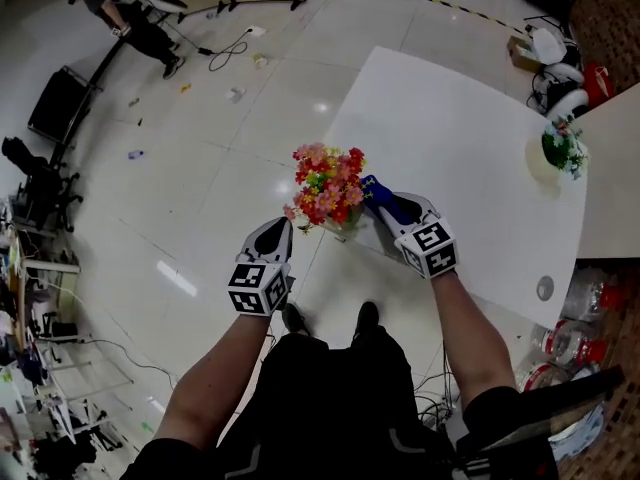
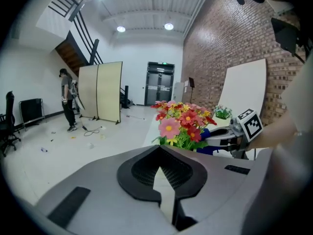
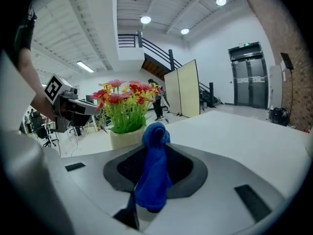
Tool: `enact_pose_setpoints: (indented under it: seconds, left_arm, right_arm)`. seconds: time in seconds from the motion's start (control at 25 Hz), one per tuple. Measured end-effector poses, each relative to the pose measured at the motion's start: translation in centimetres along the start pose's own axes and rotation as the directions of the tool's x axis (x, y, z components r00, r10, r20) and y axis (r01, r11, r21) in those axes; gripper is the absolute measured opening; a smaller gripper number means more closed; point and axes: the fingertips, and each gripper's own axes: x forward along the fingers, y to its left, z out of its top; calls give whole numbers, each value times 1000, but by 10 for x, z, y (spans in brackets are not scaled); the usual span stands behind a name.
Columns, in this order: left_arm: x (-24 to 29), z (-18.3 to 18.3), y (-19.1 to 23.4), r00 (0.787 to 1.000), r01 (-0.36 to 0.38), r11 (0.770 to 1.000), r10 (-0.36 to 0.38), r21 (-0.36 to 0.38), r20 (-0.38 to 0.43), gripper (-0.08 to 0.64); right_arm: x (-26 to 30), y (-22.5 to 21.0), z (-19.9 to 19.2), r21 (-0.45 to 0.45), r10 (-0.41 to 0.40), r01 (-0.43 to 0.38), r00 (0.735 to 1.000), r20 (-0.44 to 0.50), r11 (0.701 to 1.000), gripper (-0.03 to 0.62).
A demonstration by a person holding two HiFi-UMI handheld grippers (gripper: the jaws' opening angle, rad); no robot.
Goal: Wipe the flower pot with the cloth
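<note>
Our right gripper clamps the bunched blue cloth — left gripper closed, empty. Wiping hard could topple the unbraced cream flower pot.

The flower pot stands at the near left corner of the worktop. Its flowers spread wider than the pot and reach out past the left edge, blocking any straight drop from above. The right gripper, its jaws closed on a blue cloth, fills the space just beside the pot along the near edge. The left gripper, jaws together with nothing between them, hangs off the worktop over the floor, with open air between it and the pot. Bare worktop stretches behind the pot to a small plant at the far right edge.
</note>
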Motion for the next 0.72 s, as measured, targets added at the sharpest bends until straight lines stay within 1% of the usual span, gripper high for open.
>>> enact_pose_setpoints:
  seconds: [0.16, 0.28, 0.48, 0.6, 0.72]
  left_arm:
    - [3, 1, -8, 999, 32, 999, -32, 3, 0, 0]
    - [2, 4, -5, 998, 61, 998, -60, 9, -9, 0]
    - [7, 14, 8, 990, 137, 990, -137, 40, 10, 0]
    - [14, 15, 16, 980, 196, 979, -197, 63, 16, 0]
    - [13, 20, 25, 964, 263, 960, -266, 97, 17, 0]
  right_arm:
    - [-19, 10, -9, 26, -19, 18, 1000, 7, 999, 97]
    - [-27, 24, -14, 49, -40, 40, 999, -1, 998, 97]
    - [-31, 51, -18, 94, -76, 76, 997, -5, 993, 97]
    - [-33, 64, -25, 127, -142, 144, 990, -20, 981, 97]
    - [-39, 76, -23, 166, -224, 226, 974, -33, 960, 97]
